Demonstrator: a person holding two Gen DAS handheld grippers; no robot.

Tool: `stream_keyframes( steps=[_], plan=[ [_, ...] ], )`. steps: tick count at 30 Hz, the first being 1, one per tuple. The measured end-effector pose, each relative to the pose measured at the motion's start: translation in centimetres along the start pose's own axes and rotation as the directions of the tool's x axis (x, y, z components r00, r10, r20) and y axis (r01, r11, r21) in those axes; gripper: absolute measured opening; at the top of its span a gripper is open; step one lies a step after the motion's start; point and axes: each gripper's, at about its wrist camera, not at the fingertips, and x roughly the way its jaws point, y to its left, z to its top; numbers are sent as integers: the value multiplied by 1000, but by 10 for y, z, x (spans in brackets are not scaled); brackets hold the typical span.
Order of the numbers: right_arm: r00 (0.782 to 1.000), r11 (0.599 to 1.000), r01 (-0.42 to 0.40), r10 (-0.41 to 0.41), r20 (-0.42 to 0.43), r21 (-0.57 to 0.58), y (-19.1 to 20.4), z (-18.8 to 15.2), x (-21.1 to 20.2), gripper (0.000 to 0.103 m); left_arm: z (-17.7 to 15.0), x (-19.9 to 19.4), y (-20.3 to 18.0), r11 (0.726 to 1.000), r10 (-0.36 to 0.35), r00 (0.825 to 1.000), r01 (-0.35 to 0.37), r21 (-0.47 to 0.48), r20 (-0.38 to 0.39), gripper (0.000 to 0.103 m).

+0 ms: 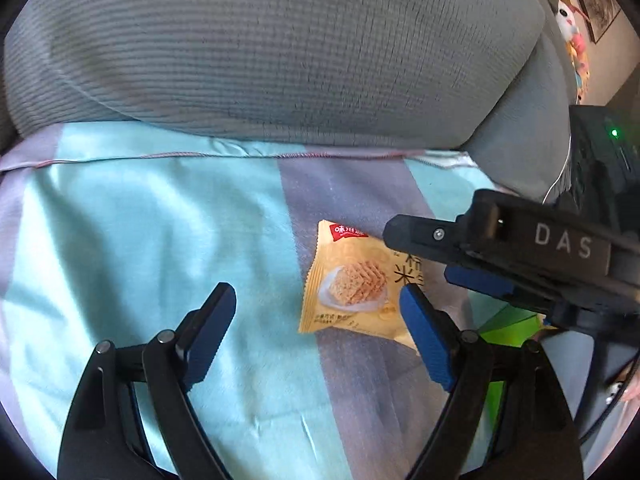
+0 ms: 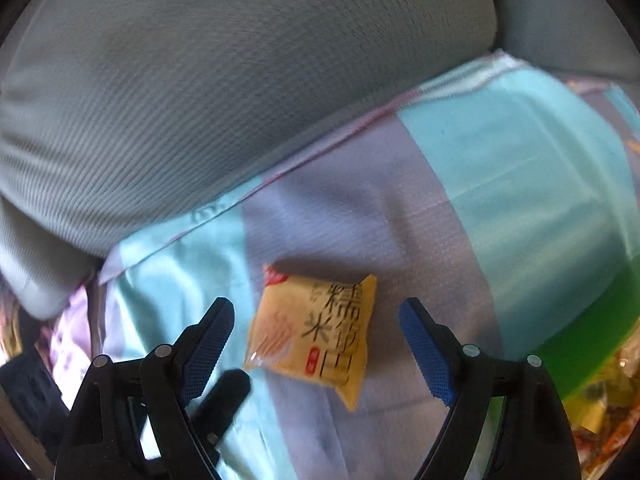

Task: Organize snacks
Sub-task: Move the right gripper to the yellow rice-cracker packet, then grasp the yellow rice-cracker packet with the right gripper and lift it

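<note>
Both claws spread wide, nothing gripped: the left claw (image 1: 318, 312) hangs over the striped sheet (image 1: 140, 220), the right claw (image 2: 316, 320) frames the yellow snack packet (image 2: 316, 328) lying flat, centre-low in its frame. Green container (image 2: 580, 320) at right edge, grey cushion (image 2: 240, 80) fills the top.

Grey cushion (image 1: 280, 52) lies against striped sheet (image 1: 140, 220); plush toys (image 1: 570, 24) beyond.
</note>
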Motion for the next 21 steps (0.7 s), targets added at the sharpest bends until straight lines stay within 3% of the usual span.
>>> stream_keyframes(
  steps=[2,4,6,9,11,13,17,21],
  plan=[
    [1000,1000,-7,7,-22,19,-6,1,7,85,0,13,1,1000,-17,999,16,-6,-28,84],
    [999,999,-32,33,-43,33,-11,1,14,85,-2,21,-1,996,-81,995,80,-33,-56,83],
    [996,997,-62,64,-63,44,-15,0,20,85,-4,24,-6,996,-83,995,82,-21,-52,82],
    [996,998,-61,62,-65,18,-13,-3,25,85,-5,27,-10,997,-72,997,72,10,-40,73],
    [997,999,-45,44,-56,-20,-8,-6,26,85,-4,30,-6,990,-137,989,136,-27,-56,56],
    [998,998,-49,48,-40,-32,-7,-10,25,79,-6,29,-4,986,-160,985,155,-68,-64,50],
    [997,996,-62,59,-50,-63,-1,-17,22,68,-12,21,-13,987,-153,984,147,-64,-90,45],
    [994,993,-98,95,-56,-63,-2,-30,6,67,-22,-5,-31,995,-96,993,95,-18,-69,45]
  ],
)
